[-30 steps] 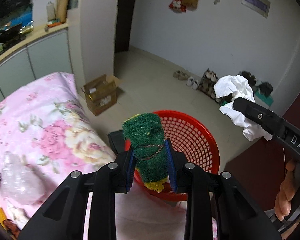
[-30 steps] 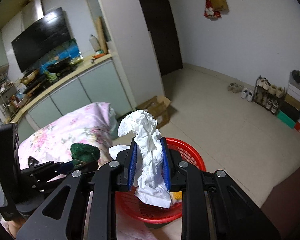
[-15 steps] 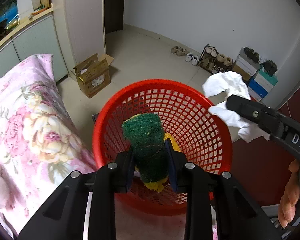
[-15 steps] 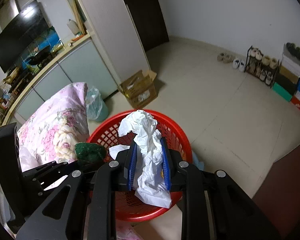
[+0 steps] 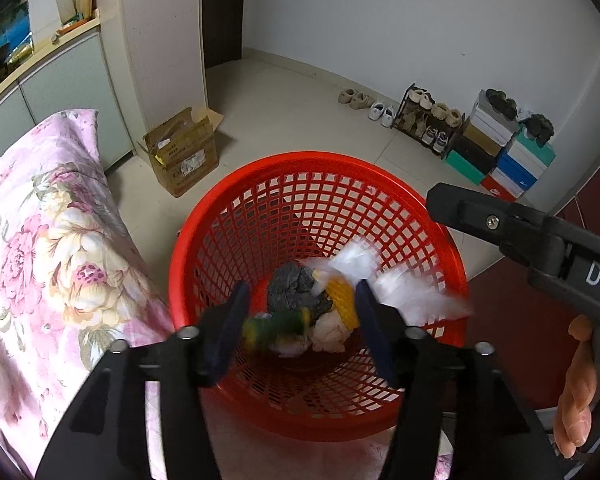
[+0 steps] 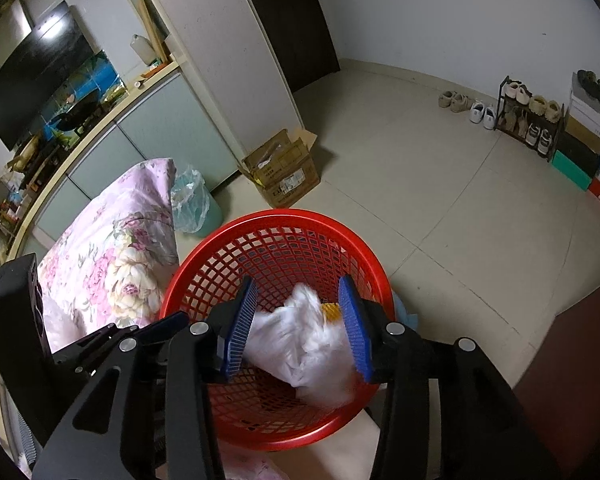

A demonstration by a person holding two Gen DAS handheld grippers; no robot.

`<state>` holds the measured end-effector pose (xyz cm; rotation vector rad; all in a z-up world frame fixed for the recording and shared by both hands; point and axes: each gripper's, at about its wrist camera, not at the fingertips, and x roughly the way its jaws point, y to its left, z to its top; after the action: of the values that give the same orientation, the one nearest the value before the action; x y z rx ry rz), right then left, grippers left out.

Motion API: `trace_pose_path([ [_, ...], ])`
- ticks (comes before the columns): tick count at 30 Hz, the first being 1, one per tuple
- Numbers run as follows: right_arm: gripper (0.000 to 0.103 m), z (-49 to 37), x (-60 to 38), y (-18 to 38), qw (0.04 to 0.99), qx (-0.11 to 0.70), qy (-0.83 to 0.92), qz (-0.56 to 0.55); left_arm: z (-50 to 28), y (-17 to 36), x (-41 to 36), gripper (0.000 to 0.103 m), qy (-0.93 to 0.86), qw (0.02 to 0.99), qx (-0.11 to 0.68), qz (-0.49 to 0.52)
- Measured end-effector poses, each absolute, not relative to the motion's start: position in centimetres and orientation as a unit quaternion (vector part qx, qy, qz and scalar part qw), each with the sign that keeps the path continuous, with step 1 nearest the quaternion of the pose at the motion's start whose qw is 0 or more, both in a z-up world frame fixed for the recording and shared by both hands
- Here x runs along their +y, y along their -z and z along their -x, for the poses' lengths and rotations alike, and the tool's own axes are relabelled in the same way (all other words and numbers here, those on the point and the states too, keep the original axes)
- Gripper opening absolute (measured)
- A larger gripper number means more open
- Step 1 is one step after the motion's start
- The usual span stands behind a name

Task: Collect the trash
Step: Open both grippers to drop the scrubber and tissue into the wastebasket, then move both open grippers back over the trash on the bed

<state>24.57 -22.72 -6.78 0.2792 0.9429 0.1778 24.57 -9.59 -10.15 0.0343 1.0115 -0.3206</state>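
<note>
Left wrist view: left gripper (image 5: 300,320), jaws spread and holding nothing, above red mesh basket (image 5: 228,216); blurred green-and-yellow scrub sponge (image 5: 278,328) inside among grey wad (image 5: 294,290) and white tissue (image 5: 412,296); floral quilt (image 5: 52,248) abuts the rim at left, open tile floor (image 5: 292,120) beyond, letters "DA" readable on the other tool. Right wrist view: right gripper (image 6: 298,326), jaws apart, empty, over the same basket (image 6: 276,216); blurred tissue (image 6: 304,344) lies inside; cardboard box (image 6: 284,172) stands well apart.
</note>
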Motion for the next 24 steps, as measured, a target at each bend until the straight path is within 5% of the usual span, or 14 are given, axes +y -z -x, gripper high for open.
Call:
trace_pose_path([
  [7,0.043,-23.6,-23.3,5.5,0.883,0.439,-0.086,-0.142,-24.0,8.5,-7.7,0.069,0.143,0.871,0.470,0.003],
  [24,0.056,-19.0,-18.8,1.5,0.914,0.376,-0.127,-0.085,-18.9,2.2,-0.8,0.073,0.093,0.914,0.394,0.039],
])
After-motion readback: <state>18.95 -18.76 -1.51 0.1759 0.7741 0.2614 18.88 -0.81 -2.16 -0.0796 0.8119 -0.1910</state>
